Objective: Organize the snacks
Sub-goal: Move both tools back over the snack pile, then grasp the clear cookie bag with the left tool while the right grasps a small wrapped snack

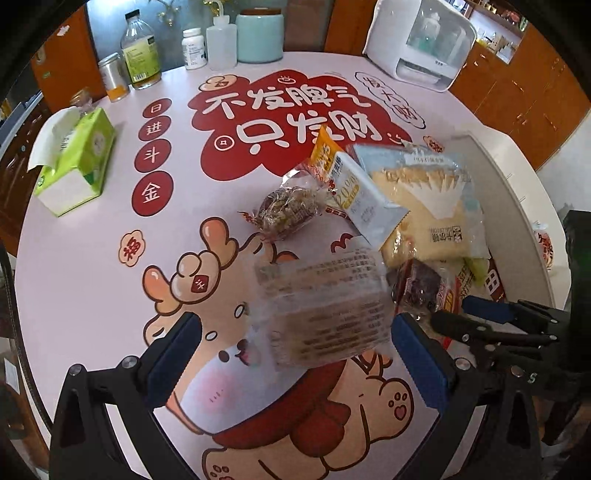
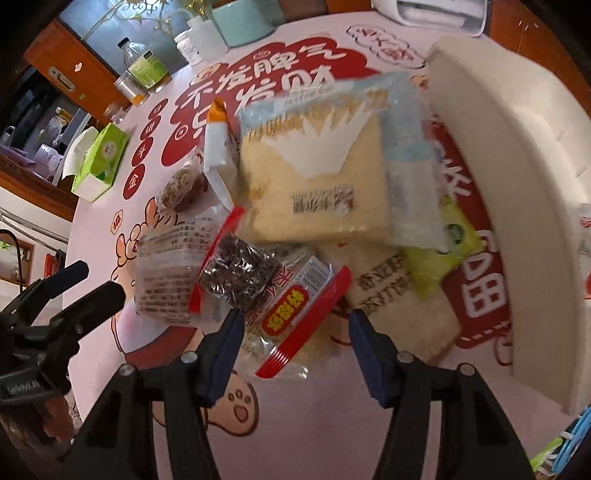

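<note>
A heap of snack packets lies on the pink cartoon tablecloth [image 1: 92,280]. My left gripper [image 1: 295,319] points down, open, its blue pads on either side of a clear packet with printed text [image 1: 321,306], with a gap on the left. My right gripper [image 2: 295,315] is open around the near end of a red-edged packet of dark snack [image 2: 295,306]; the pads do not press it. Behind lie a big yellow cracker bag [image 2: 317,177], a white-and-blue carton-like packet [image 1: 362,195], a small brown snack packet [image 1: 288,210] and a green packet [image 2: 439,254].
A white foam tray [image 2: 517,184] curves along the right of the heap. A green tissue box [image 1: 77,158] stands at the left. Bottles [image 1: 142,51], a teal jar [image 1: 258,33] and a white appliance [image 1: 421,40] line the far edge.
</note>
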`<state>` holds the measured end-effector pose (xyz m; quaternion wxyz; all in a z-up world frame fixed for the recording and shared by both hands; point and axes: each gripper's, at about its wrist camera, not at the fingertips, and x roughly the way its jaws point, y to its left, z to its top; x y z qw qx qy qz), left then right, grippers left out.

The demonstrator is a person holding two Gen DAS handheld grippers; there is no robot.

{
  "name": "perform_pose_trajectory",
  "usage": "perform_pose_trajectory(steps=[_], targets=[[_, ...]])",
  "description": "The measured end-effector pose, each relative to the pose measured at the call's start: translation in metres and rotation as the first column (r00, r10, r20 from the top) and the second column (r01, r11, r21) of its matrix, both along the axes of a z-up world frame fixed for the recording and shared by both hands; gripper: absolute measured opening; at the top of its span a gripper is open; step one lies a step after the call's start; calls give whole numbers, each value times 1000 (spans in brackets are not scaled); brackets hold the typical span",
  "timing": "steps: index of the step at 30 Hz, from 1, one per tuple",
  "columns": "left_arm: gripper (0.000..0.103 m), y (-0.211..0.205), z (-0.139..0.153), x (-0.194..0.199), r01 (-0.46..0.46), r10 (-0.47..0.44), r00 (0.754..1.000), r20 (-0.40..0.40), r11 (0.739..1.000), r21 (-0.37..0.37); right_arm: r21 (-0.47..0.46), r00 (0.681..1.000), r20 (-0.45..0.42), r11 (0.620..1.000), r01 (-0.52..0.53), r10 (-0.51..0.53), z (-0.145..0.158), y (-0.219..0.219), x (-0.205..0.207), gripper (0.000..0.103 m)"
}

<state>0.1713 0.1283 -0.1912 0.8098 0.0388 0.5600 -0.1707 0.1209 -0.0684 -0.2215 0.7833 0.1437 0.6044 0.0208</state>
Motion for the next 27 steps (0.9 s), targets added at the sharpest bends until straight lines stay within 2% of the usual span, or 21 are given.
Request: perform_pose_trajectory(steps=[5, 10, 20, 21, 22, 23, 26, 27], targets=[[102, -7, -12, 10, 4, -4, 999, -32, 1000, -4, 52, 999, -41, 998, -22, 24, -18, 4, 5, 61], [102, -15, -24, 17, 7, -6, 998, -62, 1000, 13, 91, 1000, -12, 996, -15, 16, -16, -3, 1, 55], [102, -25, -49, 30, 1, 5, 992, -125, 999, 46, 94, 998, 49, 995, 37, -42, -6, -24, 5, 55], [102, -25, -52, 31, -1, 7, 991, -130, 999, 47, 92, 998, 53, 995, 35, -40, -7, -23, 6, 51], [102, -24, -54, 32, -4, 9, 990, -137, 999, 38, 96, 998, 59, 995, 29, -34, -7, -22, 7, 37], [102, -24, -55, 32, -6, 11, 990, -138, 999, 34, 108, 997, 67, 994, 18, -26, -7, -21, 7, 35], [102, -26, -55, 31, -6, 11, 992, -128, 999, 40, 87, 994, 111, 996, 12, -22, -2, -16, 8, 20], [102, -26, -55, 31, -6, 11, 992, -124, 999, 44, 65, 991, 132, 998, 7, -16, 2, -16, 6, 9]])
